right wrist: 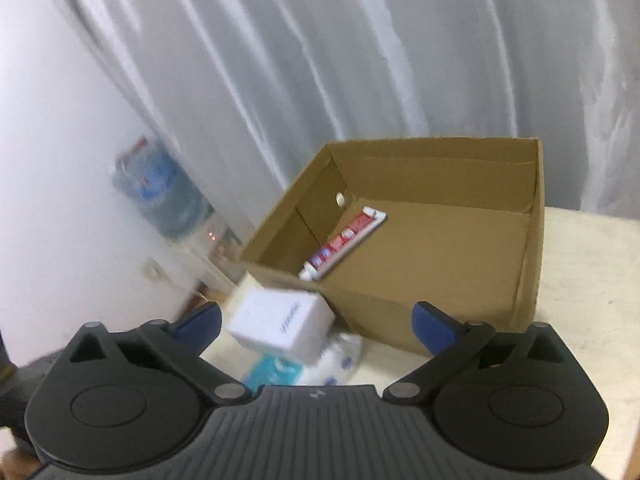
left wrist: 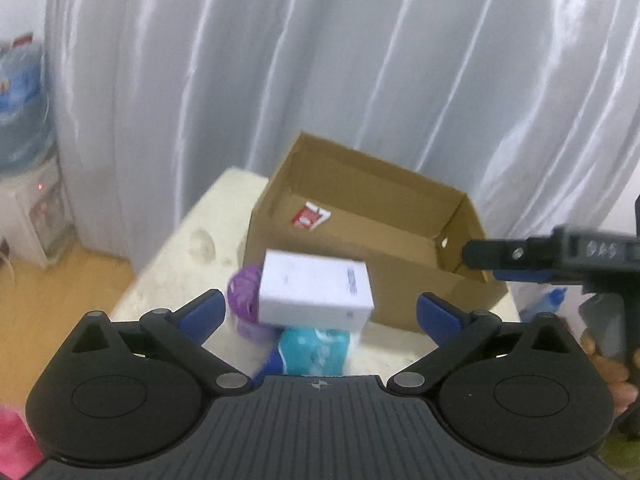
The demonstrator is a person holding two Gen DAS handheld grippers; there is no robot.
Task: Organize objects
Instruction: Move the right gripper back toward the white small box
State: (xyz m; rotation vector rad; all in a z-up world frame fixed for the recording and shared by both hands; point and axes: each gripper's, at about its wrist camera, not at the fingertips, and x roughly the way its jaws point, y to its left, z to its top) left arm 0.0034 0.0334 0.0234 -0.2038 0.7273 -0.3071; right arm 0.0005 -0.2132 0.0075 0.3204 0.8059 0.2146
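An open cardboard box (left wrist: 400, 288) stands on a cream table (left wrist: 176, 264) with a red-and-white toothpaste tube (right wrist: 344, 244) inside. In front of it a small white box (left wrist: 316, 294) lies tilted on a teal packet (left wrist: 316, 350), beside a purple item (left wrist: 244, 296). My left gripper (left wrist: 320, 312) is open, its blue pads wide apart on either side of the white box and not touching it. My right gripper (right wrist: 318, 318) is also open above the same white box (right wrist: 280, 320), teal packet (right wrist: 272, 372) and a white pouch (right wrist: 340, 356). Nothing is held.
The right gripper's finger (left wrist: 500, 256) reaches in over the cardboard box's right corner, with a hand (left wrist: 612, 364) below it. A water dispenser (left wrist: 24, 120) stands far left by the grey curtain. A blue-capped bottle (left wrist: 552, 300) sits right of the box. A pink object (left wrist: 16, 440) lies at the lower left.
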